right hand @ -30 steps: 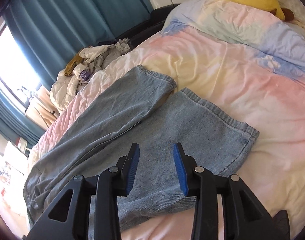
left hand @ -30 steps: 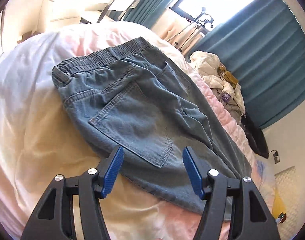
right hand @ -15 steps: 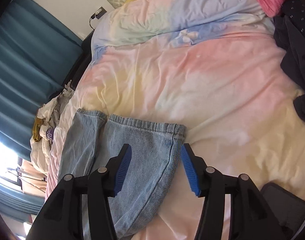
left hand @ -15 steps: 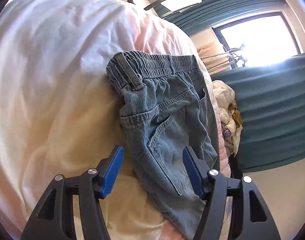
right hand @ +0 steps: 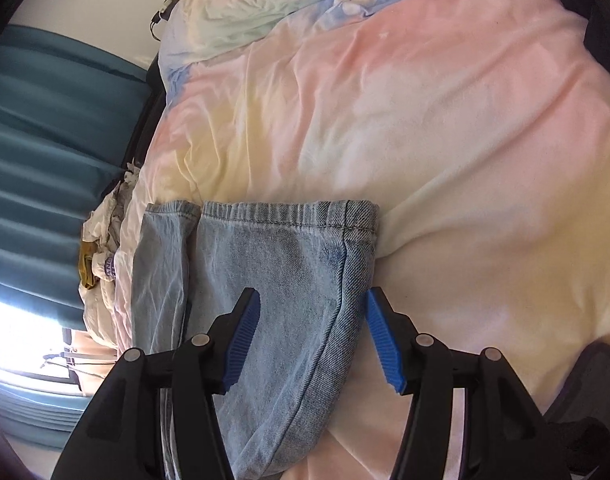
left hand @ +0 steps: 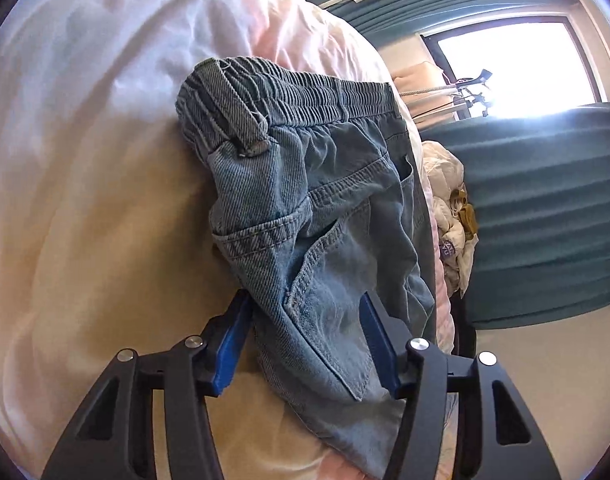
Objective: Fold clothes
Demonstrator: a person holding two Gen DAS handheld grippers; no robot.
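Observation:
A pair of light blue jeans (left hand: 329, 240) lies flat on a pastel bedspread (left hand: 85, 160). The left wrist view shows the elastic waistband and back pocket. My left gripper (left hand: 305, 320) is open, its jaws on either side of the jeans' near side edge by the pocket. The right wrist view shows the two leg hems (right hand: 285, 216). My right gripper (right hand: 311, 320) is open, straddling the side seam of the nearer leg (right hand: 305, 300) just below its hem. Neither gripper has closed on the cloth.
A heap of pale clothes (left hand: 453, 216) lies at the bed's far edge, also in the right wrist view (right hand: 105, 240). Teal curtains (left hand: 545, 220) and a bright window stand behind. Dark clothing (right hand: 585, 420) lies at the lower right; a blue-and-pink duvet (right hand: 345, 20) covers the bed's head.
Both grippers have moved in closer to the jeans: the left now straddles the edge by the pocket, the right straddles the leg's side seam near the hem. Both stay open.

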